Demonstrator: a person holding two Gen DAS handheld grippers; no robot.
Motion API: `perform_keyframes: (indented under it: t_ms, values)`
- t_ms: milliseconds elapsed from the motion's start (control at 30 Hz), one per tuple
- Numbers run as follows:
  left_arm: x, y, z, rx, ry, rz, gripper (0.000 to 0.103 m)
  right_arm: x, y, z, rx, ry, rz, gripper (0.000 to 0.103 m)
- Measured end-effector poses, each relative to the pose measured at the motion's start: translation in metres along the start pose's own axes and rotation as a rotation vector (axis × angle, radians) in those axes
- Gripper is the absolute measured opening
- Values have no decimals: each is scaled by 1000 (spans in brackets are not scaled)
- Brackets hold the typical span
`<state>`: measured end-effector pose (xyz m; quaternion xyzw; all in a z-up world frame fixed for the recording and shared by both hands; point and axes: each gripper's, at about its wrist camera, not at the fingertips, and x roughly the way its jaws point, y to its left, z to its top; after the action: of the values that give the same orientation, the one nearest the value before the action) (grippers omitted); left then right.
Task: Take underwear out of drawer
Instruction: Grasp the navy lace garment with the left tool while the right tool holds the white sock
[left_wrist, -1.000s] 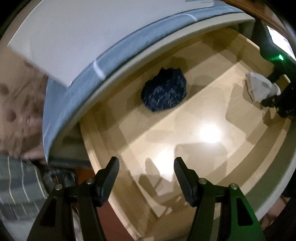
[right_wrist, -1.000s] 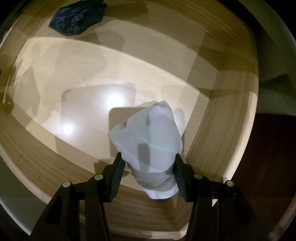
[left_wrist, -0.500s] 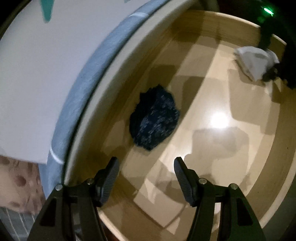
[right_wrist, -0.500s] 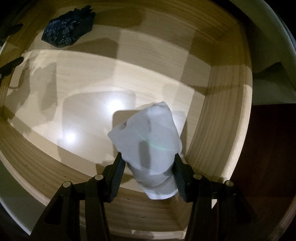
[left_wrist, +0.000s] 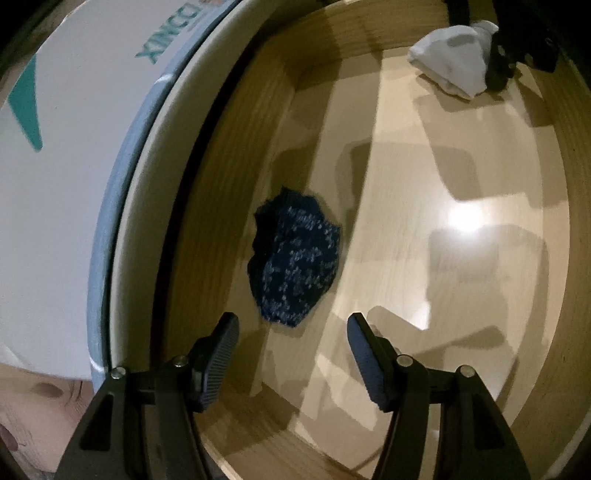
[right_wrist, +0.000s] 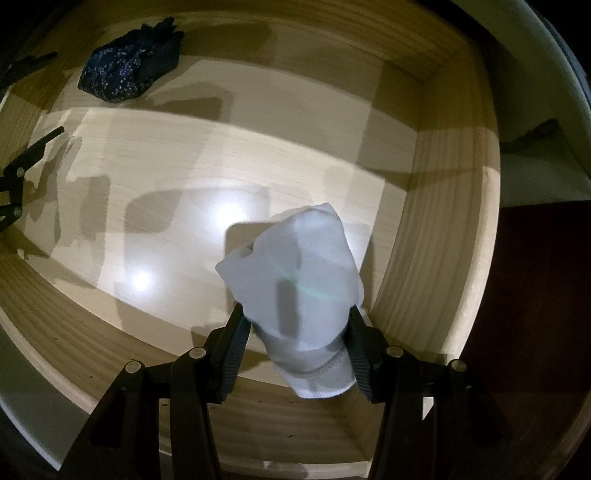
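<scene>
A dark blue speckled underwear bundle (left_wrist: 293, 266) lies on the floor of the open wooden drawer (left_wrist: 424, 221), close to its left wall. My left gripper (left_wrist: 291, 332) is open and empty, just short of the bundle and above it. My right gripper (right_wrist: 295, 325) is shut on a white folded underwear (right_wrist: 295, 280) and holds it over the drawer's right front corner. The white piece also shows in the left wrist view (left_wrist: 452, 62), and the dark bundle shows in the right wrist view (right_wrist: 129, 70) at the far left of the drawer.
The drawer's wooden walls (right_wrist: 443, 221) enclose the floor on all sides. A white cabinet front with a blue-grey edge (left_wrist: 110, 206) runs along the drawer's left side. The left gripper's fingers (right_wrist: 33, 155) show at the left edge of the right wrist view.
My left gripper has moved in over the drawer and closer to the dark bundle, which now sits just ahead of its fingers. My right gripper keeps its hold on the white underwear, barely moved.
</scene>
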<state>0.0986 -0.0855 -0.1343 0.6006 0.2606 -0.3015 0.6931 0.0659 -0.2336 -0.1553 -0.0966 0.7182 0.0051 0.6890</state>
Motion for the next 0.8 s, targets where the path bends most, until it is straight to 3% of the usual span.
perform_keyframes:
  t_ms: [167, 567, 733, 800]
  values:
    - [5, -18, 13, 48, -1, 18, 63, -2, 0, 1, 9, -13, 11, 49]
    - [15, -23, 42, 40, -9, 35, 56, -3, -2, 1, 23, -41, 37, 49]
    - [40, -20, 36, 38, 3, 87, 41, -6, -3, -1, 28, -48, 43, 49]
    - [46, -18, 40, 13, 16, 70, 24, -6, -4, -1, 31, -52, 47, 49]
